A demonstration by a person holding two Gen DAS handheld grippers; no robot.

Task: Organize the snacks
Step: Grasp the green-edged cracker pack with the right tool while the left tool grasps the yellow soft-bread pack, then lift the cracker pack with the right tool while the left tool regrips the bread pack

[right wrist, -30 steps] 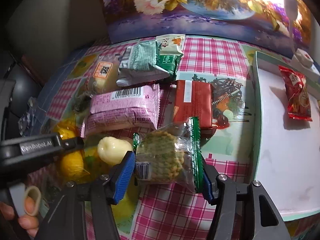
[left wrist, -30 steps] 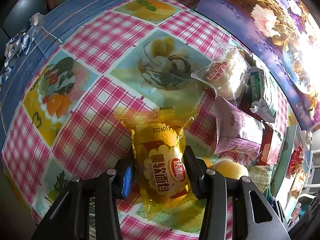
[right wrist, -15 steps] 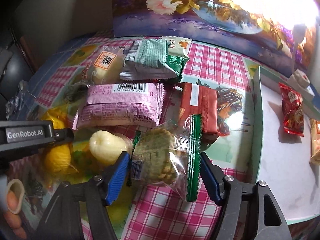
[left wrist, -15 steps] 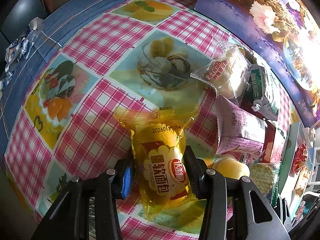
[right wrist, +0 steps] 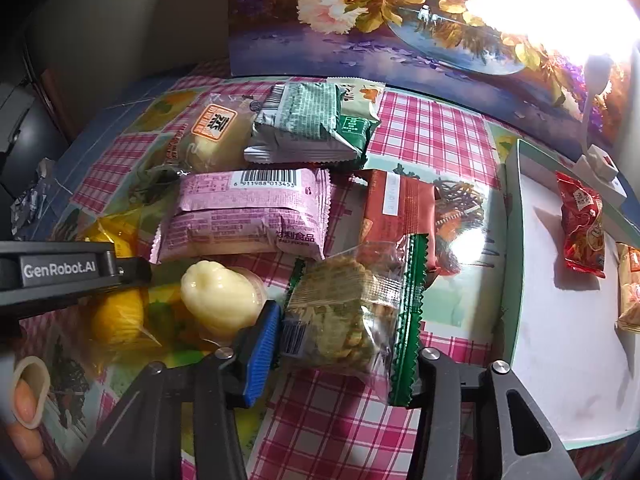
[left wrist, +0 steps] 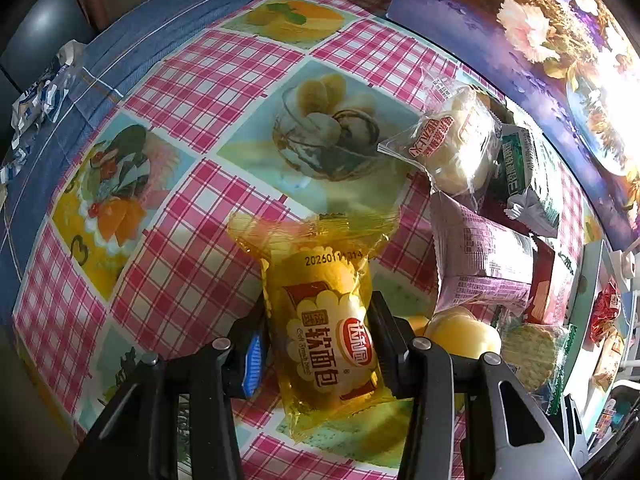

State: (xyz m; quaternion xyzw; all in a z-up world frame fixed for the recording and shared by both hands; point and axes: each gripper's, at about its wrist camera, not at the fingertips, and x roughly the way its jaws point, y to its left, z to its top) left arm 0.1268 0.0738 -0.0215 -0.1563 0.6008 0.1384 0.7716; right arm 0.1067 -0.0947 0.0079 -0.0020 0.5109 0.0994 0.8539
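Observation:
My left gripper (left wrist: 318, 344) is shut on a yellow soft-bread packet (left wrist: 324, 320) that rests low over the checked tablecloth. My right gripper (right wrist: 344, 344) is shut on a clear, green-edged cracker packet (right wrist: 352, 312). A white tray (right wrist: 568, 352) to the right holds a red snack packet (right wrist: 582, 224) and an orange packet at its edge. On the cloth lie a pink packet (right wrist: 248, 216), a green-grey packet (right wrist: 300, 124), a dark red packet (right wrist: 396, 208), a clear bun packet (right wrist: 212, 132) and a pale yellow jelly cup (right wrist: 218, 296).
A floral board (right wrist: 360, 20) stands along the table's back edge. A white lamp base (right wrist: 596, 160) sits behind the tray. The left gripper body (right wrist: 60, 272) shows in the right wrist view. Crumpled wrappers (left wrist: 36, 96) lie at the far left.
The right gripper has risen and drawn back a little with the cracker packet, which now sits higher off the cloth. The left gripper and its bread packet have hardly moved.

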